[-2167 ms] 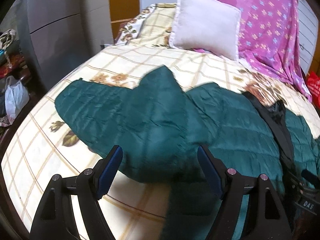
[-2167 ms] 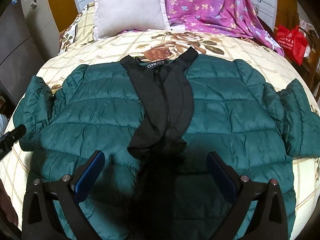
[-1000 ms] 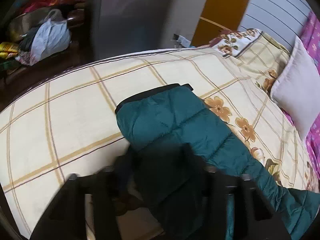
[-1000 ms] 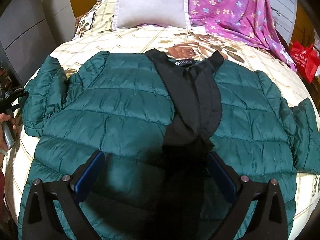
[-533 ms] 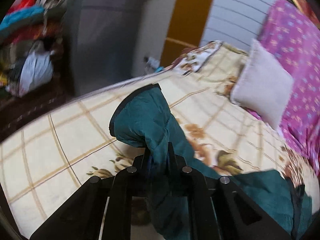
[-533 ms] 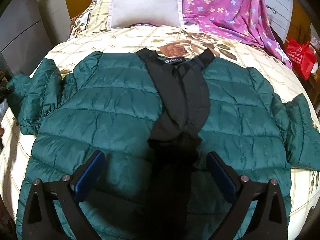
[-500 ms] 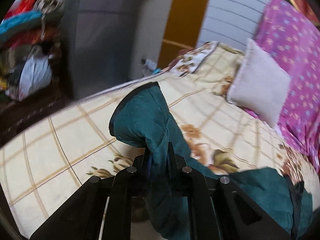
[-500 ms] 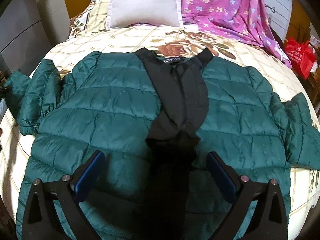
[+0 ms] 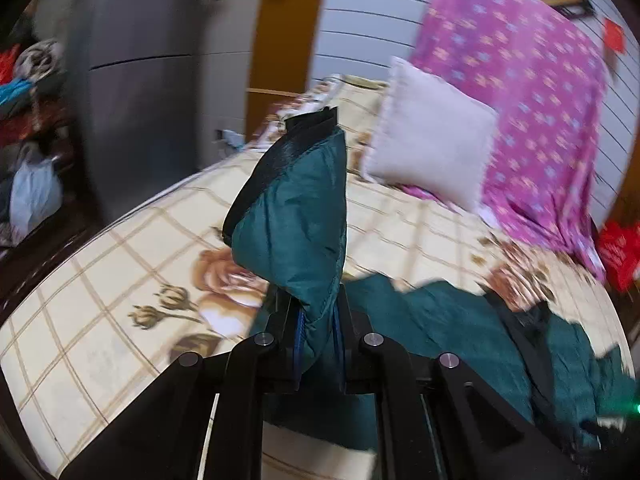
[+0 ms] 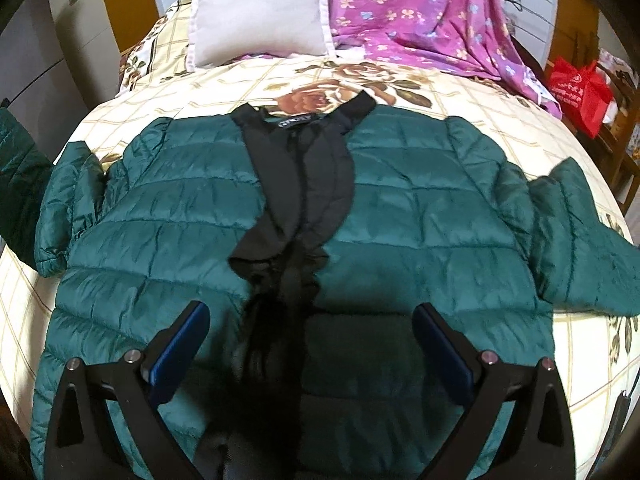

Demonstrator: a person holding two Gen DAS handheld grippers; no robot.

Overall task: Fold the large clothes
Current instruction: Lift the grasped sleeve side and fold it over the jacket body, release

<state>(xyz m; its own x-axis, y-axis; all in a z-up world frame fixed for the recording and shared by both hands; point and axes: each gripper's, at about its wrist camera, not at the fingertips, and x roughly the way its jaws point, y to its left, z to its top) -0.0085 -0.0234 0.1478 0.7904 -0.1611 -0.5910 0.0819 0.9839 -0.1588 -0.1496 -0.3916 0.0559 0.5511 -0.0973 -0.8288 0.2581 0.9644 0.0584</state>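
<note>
Our left gripper (image 9: 318, 338) pinches the jacket's sleeve (image 9: 294, 216) and holds it up off the bed (image 9: 100, 280).

Our right gripper (image 10: 310, 350) hangs with its jaws wide apart and empty over the lower front of the jacket (image 10: 420, 216), which lies face up and spread flat across the bed, collar toward the pillow (image 10: 256, 12), the other sleeve (image 10: 580, 240) stretched out to the side. We judge this to be the first fold: the raised sleeve, its dark cuff (image 9: 310, 122) pointing up, needs carrying inward and laying flat across the chest. That calls for a steady sweep toward the zip line without dragging the body along; the puffy, slippery fabric may slide or spring back, so our free gripper could pin the body down.
</note>
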